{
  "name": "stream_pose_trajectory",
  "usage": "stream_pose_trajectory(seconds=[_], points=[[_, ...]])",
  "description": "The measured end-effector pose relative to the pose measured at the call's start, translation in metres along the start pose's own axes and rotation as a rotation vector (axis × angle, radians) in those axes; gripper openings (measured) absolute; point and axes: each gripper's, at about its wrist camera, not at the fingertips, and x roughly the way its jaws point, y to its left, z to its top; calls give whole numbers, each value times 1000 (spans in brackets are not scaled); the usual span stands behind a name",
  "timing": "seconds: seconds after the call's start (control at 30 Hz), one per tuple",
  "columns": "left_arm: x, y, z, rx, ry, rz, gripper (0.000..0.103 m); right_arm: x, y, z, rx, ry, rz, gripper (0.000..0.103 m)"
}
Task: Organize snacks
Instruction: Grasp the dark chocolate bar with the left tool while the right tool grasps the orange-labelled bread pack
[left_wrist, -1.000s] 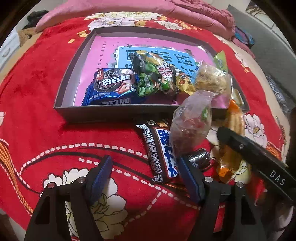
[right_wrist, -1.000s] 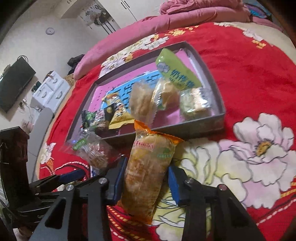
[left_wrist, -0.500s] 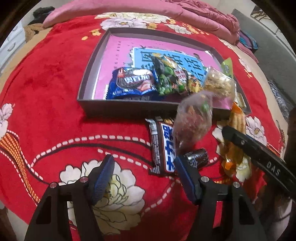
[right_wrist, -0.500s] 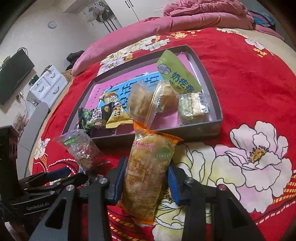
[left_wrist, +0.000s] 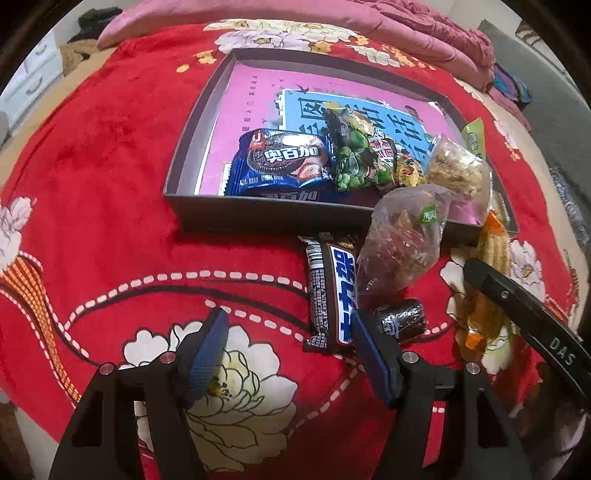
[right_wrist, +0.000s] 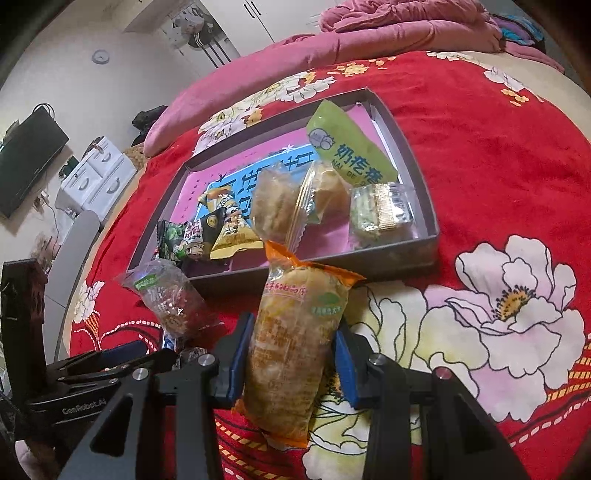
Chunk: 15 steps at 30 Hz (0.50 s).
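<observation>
Left wrist view: left gripper (left_wrist: 288, 345) hangs released, jaws wide and empty above the bed; a stiff chocolate bar (left_wrist: 330, 291) lies just ahead to the right, best pinched across its width. Right wrist view: right gripper (right_wrist: 291, 360) is clenched on a soft, crinkly orange bread pack (right_wrist: 295, 339) at mid-body, light and crushable, the box (right_wrist: 424, 254) just beyond.

A: State of the right gripper (right_wrist: 291, 360)?
B: Both pads pressed against an orange bread pack (right_wrist: 295, 343).
A: Ahead of the gripper?
B: A grey tray (right_wrist: 430, 236) of snacks, on a red blanket (right_wrist: 480, 155).
A: To its left?
B: A clear nut bag (right_wrist: 168, 295) just beside it, above the left gripper (right_wrist: 122, 354).
</observation>
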Motion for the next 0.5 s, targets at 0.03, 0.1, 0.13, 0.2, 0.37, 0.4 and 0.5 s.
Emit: stream_pose_trajectory(seconds=[0.03, 0.1, 0.13, 0.2, 0.37, 0.4, 0.5], points=[[2, -4, 2, 9, 2, 8, 71, 0, 0, 0, -1, 0, -1, 41], [5, -12, 4, 30, -3, 7, 70, 1, 1, 1, -6, 1, -1, 41], [7, -14, 5, 36, -4, 2, 70, 1, 2, 1, -9, 2, -3, 41], [13, -17, 7, 40, -2, 5, 70, 2, 4, 1, -12, 4, -1, 41], [16, -13, 10, 21, -9, 2, 62, 3, 5, 1, -10, 3, 1, 41], [15, -12, 10, 22, -12, 3, 59, 2, 5, 1, -7, 2, 2, 41], [11, -13, 8, 35, -24, -11, 34, 1, 4, 1, -4, -3, 5, 40]])
